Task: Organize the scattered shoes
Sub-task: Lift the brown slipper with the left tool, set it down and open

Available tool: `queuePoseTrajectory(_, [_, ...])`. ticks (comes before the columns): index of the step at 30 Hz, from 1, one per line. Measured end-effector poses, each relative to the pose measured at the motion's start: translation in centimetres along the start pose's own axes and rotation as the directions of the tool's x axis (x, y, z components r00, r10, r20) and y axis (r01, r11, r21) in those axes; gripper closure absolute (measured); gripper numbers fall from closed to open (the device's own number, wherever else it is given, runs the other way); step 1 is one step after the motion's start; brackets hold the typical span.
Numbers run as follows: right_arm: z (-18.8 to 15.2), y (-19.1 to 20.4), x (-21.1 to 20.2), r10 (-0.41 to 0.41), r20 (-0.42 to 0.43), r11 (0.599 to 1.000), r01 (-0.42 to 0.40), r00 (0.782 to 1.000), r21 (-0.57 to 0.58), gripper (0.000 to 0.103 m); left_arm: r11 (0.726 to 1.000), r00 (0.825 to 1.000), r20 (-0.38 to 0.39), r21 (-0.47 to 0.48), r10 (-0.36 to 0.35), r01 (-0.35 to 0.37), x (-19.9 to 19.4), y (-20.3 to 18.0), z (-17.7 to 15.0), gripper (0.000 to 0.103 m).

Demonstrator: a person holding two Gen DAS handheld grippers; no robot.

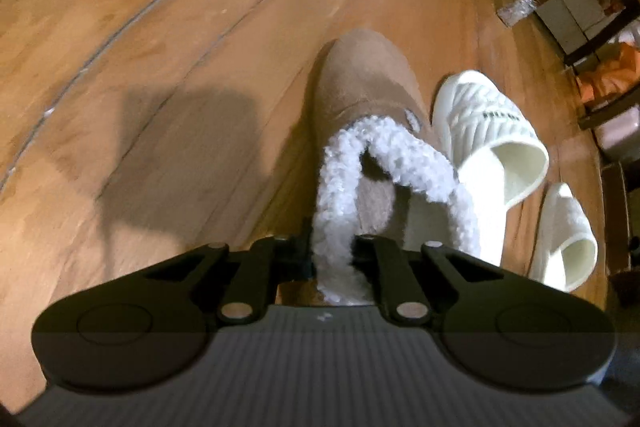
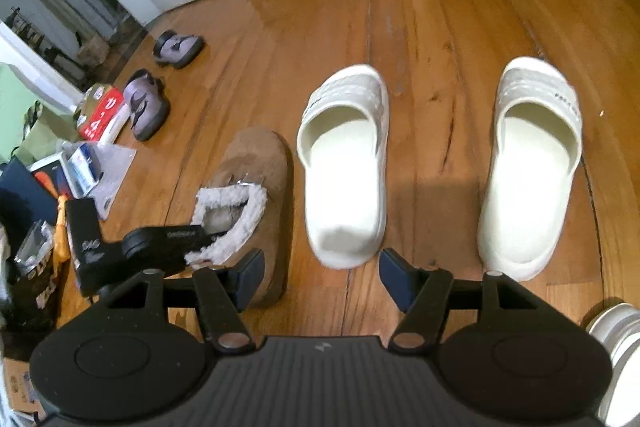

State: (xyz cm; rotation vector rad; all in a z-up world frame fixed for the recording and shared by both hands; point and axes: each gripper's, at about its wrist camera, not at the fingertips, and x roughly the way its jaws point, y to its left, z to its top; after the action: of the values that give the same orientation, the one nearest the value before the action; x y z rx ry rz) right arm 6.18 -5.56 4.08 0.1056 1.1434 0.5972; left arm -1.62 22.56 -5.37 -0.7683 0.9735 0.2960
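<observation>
Your left gripper (image 1: pixel 334 255) is pinched shut on the fleecy white collar of the tan slipper (image 1: pixel 360 99); its fingertips are buried in the fleece, so you cannot see the pads themselves. In the right wrist view that gripper comes in from the lower left, clamped on the collar's near edge. Your right gripper (image 2: pixel 322 277) stands part open over bare floor with nothing between its jaws. Just beyond it two white slides (image 2: pixel 344 163) (image 2: pixel 532 171) lie toes away, apart from each other, the left one close beside the slipper. The wooden floor (image 2: pixel 432 27) is glossy plank, scuffed. At far left two grey shoes (image 2: pixel 146 105) (image 2: pixel 178 47) sit near clutter, probably boxes and packets. A white object at lower right is cut off.
</observation>
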Motion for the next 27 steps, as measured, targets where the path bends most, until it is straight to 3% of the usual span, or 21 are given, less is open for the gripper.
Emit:
queuePoseTrajectory(6, [-0.7,1.1,0.8,0.064,-0.084,0.998,-0.064,0.994,0.008,0.038,1.0,0.999,-0.039,0.008,-0.01,0.01,-3.3,1.1,-3.6,0.094])
queuePoseTrajectory(8, [-1.0,2.0,1.0,0.072,-0.106,0.997,-0.074,0.992,-0.021,0.038,0.996,0.997,-0.066,0.081,0.037,-0.032,-4.4,0.5,-6.0,0.094])
queuePoseTrajectory(11, [-1.6,3.6,0.9,0.083,-0.148,0.994,-0.093,0.985,-0.06,0.038,0.999,0.994,-0.105,0.047,0.0,0.005,-6.0,1.2,-8.6,0.093])
queuePoseTrajectory(16, [-3.1,6.6,-0.1,0.035,-0.192,0.978,-0.073,0.981,-0.196,0.04,0.999,0.992,-0.129,0.055,0.005,0.002,-9.1,1.5,-13.1,0.093])
queuePoseTrajectory(19, [-4.5,8.2,-1.2,-0.037,-0.166,0.943,-0.021,0.985,-0.331,0.04,0.998,0.991,-0.133,0.068,0.016,-0.007,-10.4,1.6,-15.4,0.091])
queuePoseTrajectory(21, [-5.5,8.7,-1.0,-0.059,-0.209,0.924,-0.026,0.976,-0.381,0.039,0.998,0.985,-0.172,0.07,0.016,-0.004,-9.9,1.9,-16.6,0.087])
queuePoseTrajectory(24, [-7.0,8.6,1.0,-0.099,-0.33,0.911,-0.048,0.939,-0.41,0.04,0.999,0.97,-0.245,0.041,-0.002,0.013,-9.1,2.4,-17.6,0.061])
queuePoseTrajectory(26, [-7.9,8.8,1.7,-0.118,-0.382,0.901,-0.062,0.917,-0.429,0.04,0.997,0.973,-0.23,0.077,0.0,0.018,-10.7,1.6,-17.8,0.034])
queuePoseTrajectory(27, [-8.3,9.1,1.9,-0.118,-0.402,0.893,-0.08,0.908,-0.443,0.039,0.995,0.975,-0.222,0.094,0.001,0.02,-11.5,1.1,-17.9,0.03])
